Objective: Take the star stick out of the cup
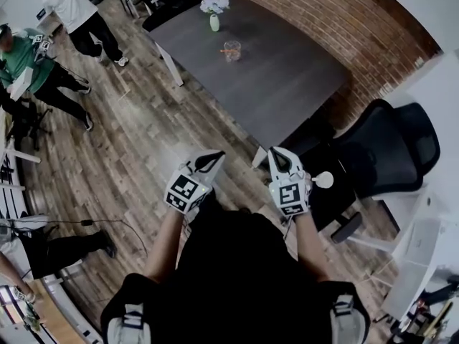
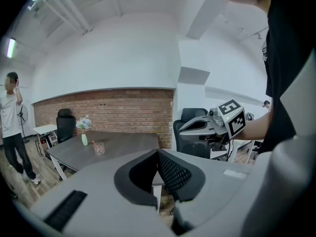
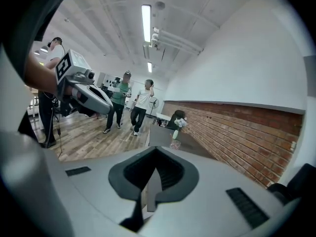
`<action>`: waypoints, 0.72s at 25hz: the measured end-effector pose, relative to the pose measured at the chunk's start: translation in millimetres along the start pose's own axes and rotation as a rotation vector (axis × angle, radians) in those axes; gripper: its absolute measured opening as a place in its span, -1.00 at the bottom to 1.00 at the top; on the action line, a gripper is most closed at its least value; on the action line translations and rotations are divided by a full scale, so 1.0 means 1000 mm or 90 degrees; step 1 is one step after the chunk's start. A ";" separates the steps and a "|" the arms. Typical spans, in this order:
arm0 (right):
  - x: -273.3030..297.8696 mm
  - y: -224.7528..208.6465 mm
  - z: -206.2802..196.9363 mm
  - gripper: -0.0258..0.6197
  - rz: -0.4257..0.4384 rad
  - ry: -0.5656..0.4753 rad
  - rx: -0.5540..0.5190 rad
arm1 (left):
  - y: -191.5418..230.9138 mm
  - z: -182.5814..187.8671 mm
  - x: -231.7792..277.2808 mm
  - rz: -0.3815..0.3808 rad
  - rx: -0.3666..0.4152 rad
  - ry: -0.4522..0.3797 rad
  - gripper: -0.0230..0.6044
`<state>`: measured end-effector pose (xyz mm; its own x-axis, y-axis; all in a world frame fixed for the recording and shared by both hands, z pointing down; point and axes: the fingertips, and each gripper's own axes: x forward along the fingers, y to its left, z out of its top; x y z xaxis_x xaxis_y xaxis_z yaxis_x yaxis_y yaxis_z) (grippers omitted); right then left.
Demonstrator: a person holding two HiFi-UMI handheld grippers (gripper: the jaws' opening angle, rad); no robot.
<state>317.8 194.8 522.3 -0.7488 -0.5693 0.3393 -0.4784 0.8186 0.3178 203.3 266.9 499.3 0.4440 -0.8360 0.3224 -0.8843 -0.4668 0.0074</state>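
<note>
While both grippers hang by my chest, I judge the risk is arriving with jaws together and tipping the light cup (image 1: 231,50); left gripper (image 1: 210,158) and right gripper (image 1: 277,153) are closed, gripping and touching nothing; far off, the star stick (image 1: 228,46) stands in that cup on the table (image 1: 287,77), near the vase (image 1: 214,22).

From the head we are looking steeply down, with the tabletop (image 1: 272,77) far off at 12 o'clock and the left gripper (image 1: 212,156) and right gripper (image 1: 277,153) close below centre. Riding the left gripper, we are facing along its jaws, the tabletop distant at 9 o'clock and the right gripper near at 3 o'clock. Riding the right gripper, we are sighting the same tabletop near centre and the left gripper at 10 o'clock. All three views are sharing the tabletop and the brick wall (image 1: 323,13).
</note>
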 end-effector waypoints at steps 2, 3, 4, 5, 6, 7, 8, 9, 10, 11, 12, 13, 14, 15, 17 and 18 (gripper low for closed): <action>0.007 0.001 -0.002 -0.92 0.000 0.011 0.007 | 0.009 0.000 -0.002 0.001 -0.001 0.001 -0.92; 0.011 0.002 -0.002 -0.92 -0.001 0.016 0.009 | 0.014 -0.001 -0.003 0.001 -0.003 0.003 -0.92; 0.015 0.003 -0.001 -0.92 0.000 0.020 0.008 | 0.019 -0.002 -0.004 0.001 -0.006 0.005 -0.92; 0.018 0.004 0.001 -0.92 0.001 0.021 0.003 | 0.023 -0.003 -0.005 0.000 -0.009 0.007 -0.92; 0.022 0.006 0.002 -0.92 0.002 0.022 0.000 | 0.028 -0.005 -0.006 0.000 -0.012 0.009 -0.92; 0.026 0.008 0.002 -0.92 0.002 0.025 -0.001 | 0.032 -0.007 -0.007 -0.001 -0.013 0.011 -0.92; 0.030 0.009 0.002 -0.92 0.002 0.028 -0.003 | 0.037 -0.008 -0.007 -0.002 -0.014 0.012 -0.92; 0.035 0.010 0.004 -0.92 0.002 0.029 -0.008 | 0.043 -0.009 -0.007 -0.003 -0.014 0.013 -0.92; 0.039 0.011 0.007 -0.92 0.001 0.029 -0.014 | 0.048 -0.008 -0.007 -0.005 -0.015 0.013 -0.92; 0.043 0.011 0.009 -0.92 0.000 0.030 -0.016 | 0.054 -0.007 -0.006 -0.007 -0.014 0.011 -0.92; 0.047 0.011 0.011 -0.92 -0.002 0.033 -0.014 | 0.061 -0.006 -0.006 -0.008 -0.012 0.008 -0.92; 0.051 0.011 0.013 -0.92 -0.005 0.036 -0.013 | 0.068 -0.004 -0.006 -0.010 -0.011 0.007 -0.92; 0.055 0.010 0.016 -0.92 -0.007 0.037 -0.013 | 0.074 -0.003 -0.006 -0.013 -0.011 0.007 -0.92; 0.060 0.010 0.020 -0.92 -0.010 0.039 -0.013 | 0.081 -0.002 -0.006 -0.015 -0.011 0.007 -0.92; 0.068 0.012 0.021 -0.92 -0.016 0.049 0.000 | 0.094 0.000 -0.007 -0.019 -0.007 0.002 -0.92; 0.073 0.012 0.021 -0.92 -0.020 0.054 0.007 | 0.100 0.001 -0.007 -0.021 -0.005 0.000 -0.92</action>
<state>248.0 164.9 532.7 -0.6917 -0.5994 0.4028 -0.5066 0.8003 0.3208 112.0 225.7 497.3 0.4731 -0.8201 0.3220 -0.8703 -0.4918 0.0263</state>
